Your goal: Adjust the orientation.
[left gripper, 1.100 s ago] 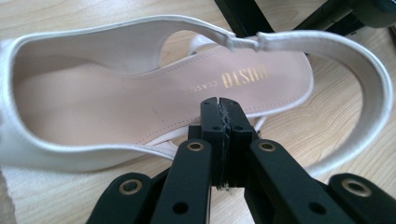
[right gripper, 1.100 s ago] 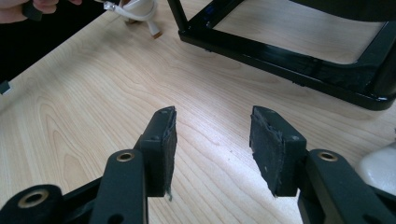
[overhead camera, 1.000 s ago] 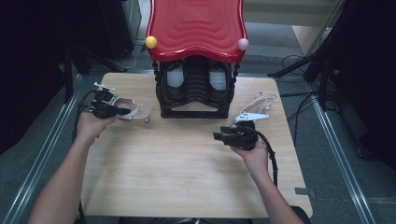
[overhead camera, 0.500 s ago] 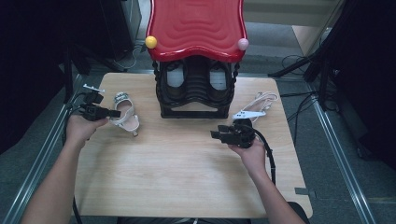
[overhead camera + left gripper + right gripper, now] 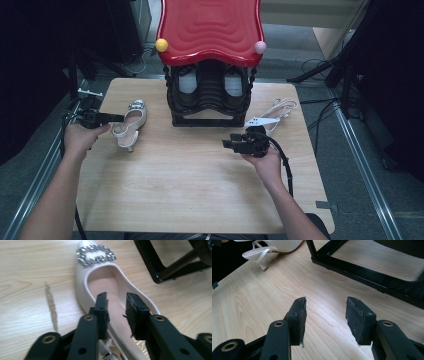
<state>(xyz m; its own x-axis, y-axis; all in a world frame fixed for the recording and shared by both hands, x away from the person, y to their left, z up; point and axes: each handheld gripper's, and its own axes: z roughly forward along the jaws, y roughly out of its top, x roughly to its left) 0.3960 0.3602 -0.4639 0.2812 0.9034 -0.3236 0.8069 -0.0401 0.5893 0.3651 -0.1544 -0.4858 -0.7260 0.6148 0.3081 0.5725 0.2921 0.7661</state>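
A white shoe [image 5: 131, 120] with a silver rhinestone buckle [image 5: 95, 254] and beige insole lies on the pale wood-grain table [image 5: 190, 190]; the far rack [image 5: 210, 100] is black with a rippled red top [image 5: 210, 27]

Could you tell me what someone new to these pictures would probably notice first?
Most likely the big red wavy top of the black rack at the table's far edge, with a yellow ball and a pink ball on its front corners. Next comes the pale shoe with a sparkly buckle, lying on the wooden table left of the rack, with the left gripper open just over its heel end.
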